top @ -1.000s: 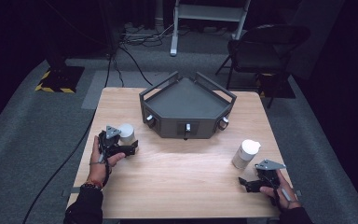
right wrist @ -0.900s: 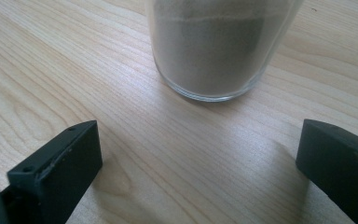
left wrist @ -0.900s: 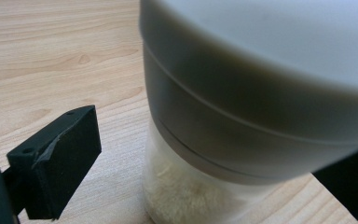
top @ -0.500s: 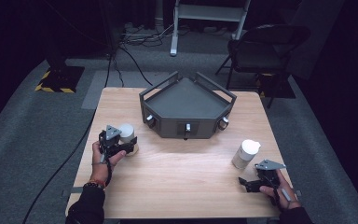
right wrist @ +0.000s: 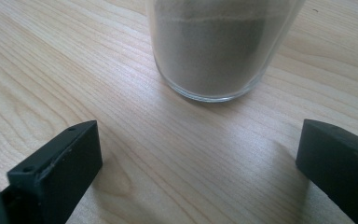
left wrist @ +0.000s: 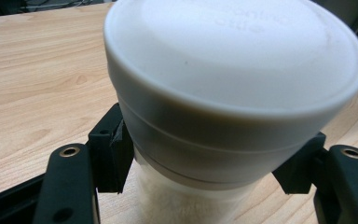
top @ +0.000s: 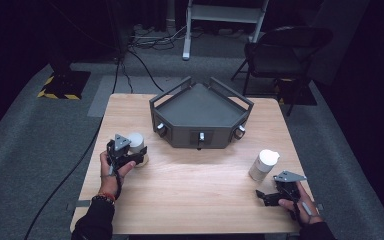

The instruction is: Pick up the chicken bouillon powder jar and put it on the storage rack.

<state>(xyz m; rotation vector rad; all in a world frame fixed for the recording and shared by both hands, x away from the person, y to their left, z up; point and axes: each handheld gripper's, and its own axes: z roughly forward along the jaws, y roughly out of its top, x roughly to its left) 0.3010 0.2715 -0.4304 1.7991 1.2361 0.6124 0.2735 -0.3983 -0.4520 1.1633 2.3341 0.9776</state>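
Wooden table [top: 200, 180]: white-capped jar [left wrist: 233, 93] clamped in left gripper [top: 125, 155] jaws.

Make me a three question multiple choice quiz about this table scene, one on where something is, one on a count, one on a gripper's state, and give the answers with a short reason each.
1. Where does the dark grey tray stand?
A. At the table's far middle
B. At the near left corner
C. On the floor

2. How many white-lidded jars stand on the table?
A. One
B. Two
C. Four

3. How is the right gripper?
A. Shut on a jar
B. Open, short of the jar
C. Lying in the tray

Answers:
1 A, the high view shows it centred near the far edge.
2 B, the left jar sits in the left gripper and the right jar stands apart.
3 B, its jaws stand wide with bare wood between them, the right jar ahead.
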